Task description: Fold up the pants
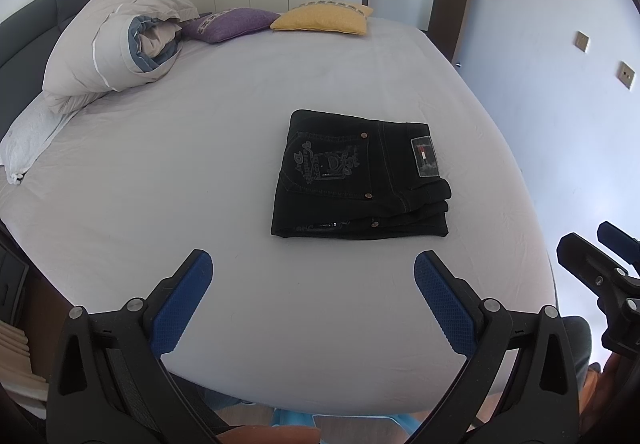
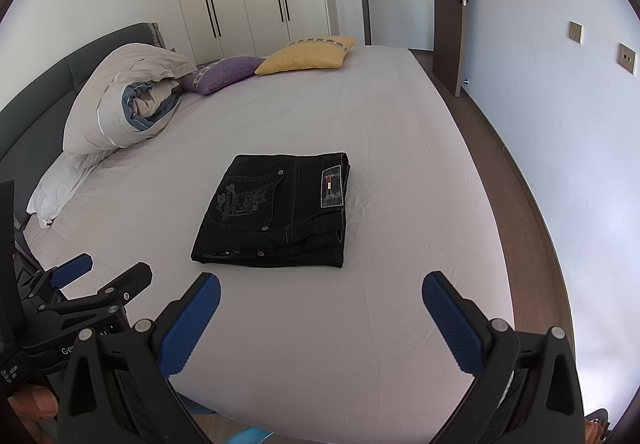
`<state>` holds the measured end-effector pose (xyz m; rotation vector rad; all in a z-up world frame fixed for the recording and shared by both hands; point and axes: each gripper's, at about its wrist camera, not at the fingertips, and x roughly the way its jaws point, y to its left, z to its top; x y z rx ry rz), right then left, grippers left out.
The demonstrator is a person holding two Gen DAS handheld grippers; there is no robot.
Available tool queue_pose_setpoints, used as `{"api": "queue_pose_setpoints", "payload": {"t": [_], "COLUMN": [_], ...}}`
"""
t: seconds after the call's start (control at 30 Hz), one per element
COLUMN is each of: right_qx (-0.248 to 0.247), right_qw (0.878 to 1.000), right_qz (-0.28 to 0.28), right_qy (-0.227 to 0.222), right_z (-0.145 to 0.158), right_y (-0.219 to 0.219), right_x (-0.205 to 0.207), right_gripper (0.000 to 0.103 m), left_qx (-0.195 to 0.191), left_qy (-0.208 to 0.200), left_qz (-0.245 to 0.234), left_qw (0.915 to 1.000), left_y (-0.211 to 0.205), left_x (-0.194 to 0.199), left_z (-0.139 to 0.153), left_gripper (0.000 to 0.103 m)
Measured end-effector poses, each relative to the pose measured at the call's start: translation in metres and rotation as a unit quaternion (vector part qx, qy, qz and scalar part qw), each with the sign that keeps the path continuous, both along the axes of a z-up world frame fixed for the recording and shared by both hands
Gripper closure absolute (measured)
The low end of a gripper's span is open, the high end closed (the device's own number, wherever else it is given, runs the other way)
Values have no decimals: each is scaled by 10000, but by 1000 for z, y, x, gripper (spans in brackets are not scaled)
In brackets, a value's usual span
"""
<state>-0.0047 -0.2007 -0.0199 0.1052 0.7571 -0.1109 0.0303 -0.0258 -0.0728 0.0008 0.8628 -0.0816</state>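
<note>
From the left wrist view, the left gripper (image 1: 313, 264) hangs above the near edge of the bed (image 1: 240, 148), its blue fingers (image 1: 182, 302) spread wide and holding nothing. The black pants (image 1: 360, 176) lie folded in a compact stack just beyond.

From the right wrist view, the right gripper (image 2: 321, 286) is likewise spread apart and empty, the pants (image 2: 276, 210) ahead, pillows (image 2: 308, 54) far behind.

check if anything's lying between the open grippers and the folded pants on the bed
Nothing visible is. Only bare sheet of the bed lies between the left gripper, the right gripper and the folded black pants. Both grippers are open and empty.
</note>
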Motion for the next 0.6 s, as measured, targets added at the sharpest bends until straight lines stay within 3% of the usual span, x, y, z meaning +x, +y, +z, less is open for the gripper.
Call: {"api": "queue_pose_setpoints", "payload": {"t": [0.6], "right_qx": [7], "right_qw": [10000], "right_qz": [6], "right_qy": [6], "right_z": [0], "right_y": [-2], "right_x": [0], "right_gripper": [0], "left_qx": [-31], "left_qy": [10], "left_qz": [40], "left_qw": [10000], "left_y": [4], "left_x": [-1], "left_z": [-2], "left_gripper": [0]}}
